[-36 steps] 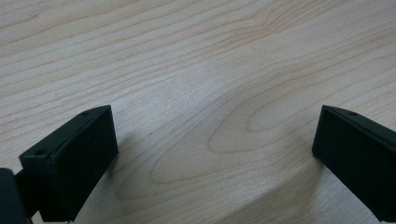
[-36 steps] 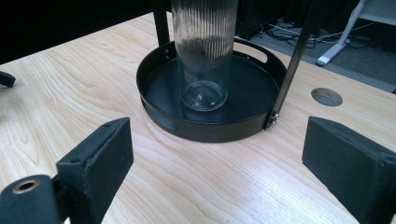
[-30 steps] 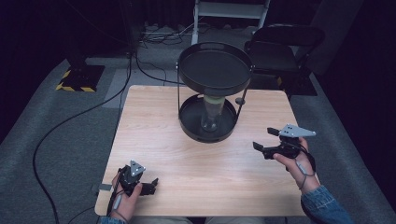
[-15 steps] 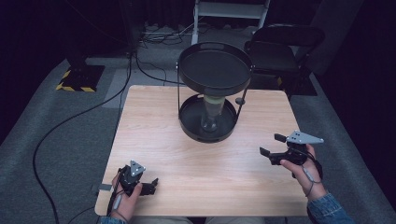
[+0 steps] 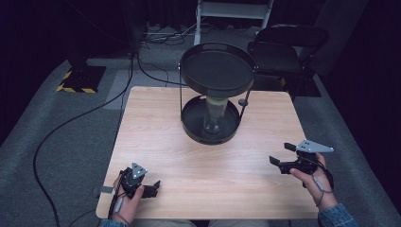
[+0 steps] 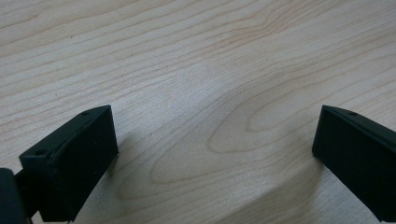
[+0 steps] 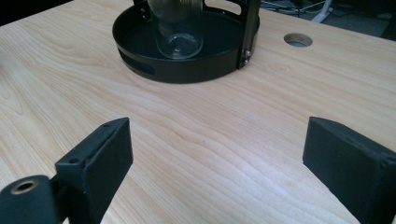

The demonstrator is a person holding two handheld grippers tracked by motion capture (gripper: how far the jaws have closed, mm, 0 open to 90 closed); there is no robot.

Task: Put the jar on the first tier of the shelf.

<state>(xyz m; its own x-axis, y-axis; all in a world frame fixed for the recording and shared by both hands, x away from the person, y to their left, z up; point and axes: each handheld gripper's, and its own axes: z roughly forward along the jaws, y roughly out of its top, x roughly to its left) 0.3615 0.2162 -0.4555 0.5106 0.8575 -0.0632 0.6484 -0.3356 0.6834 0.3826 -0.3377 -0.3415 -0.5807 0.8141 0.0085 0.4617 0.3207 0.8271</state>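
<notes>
Both the left gripper [image 5: 152, 188] and right gripper [image 5: 281, 157] gape wide and empty over the table's [image 5: 165, 142] near corners, a jar [image 5: 213, 116] in the far stand [image 5: 215, 85].

A light wooden tabletop [image 5: 156, 123] stands on grey carpet [image 5: 61, 142], with a round cable hole [image 7: 298, 40] near its far edge. Beyond it sits a black folding chair [image 5: 283, 52], a white metal frame [image 5: 234, 9], and a black stand base with yellow-black hazard stripes [image 5: 80, 78]. A black cable [image 5: 71, 125] snakes across the carpet.
</notes>
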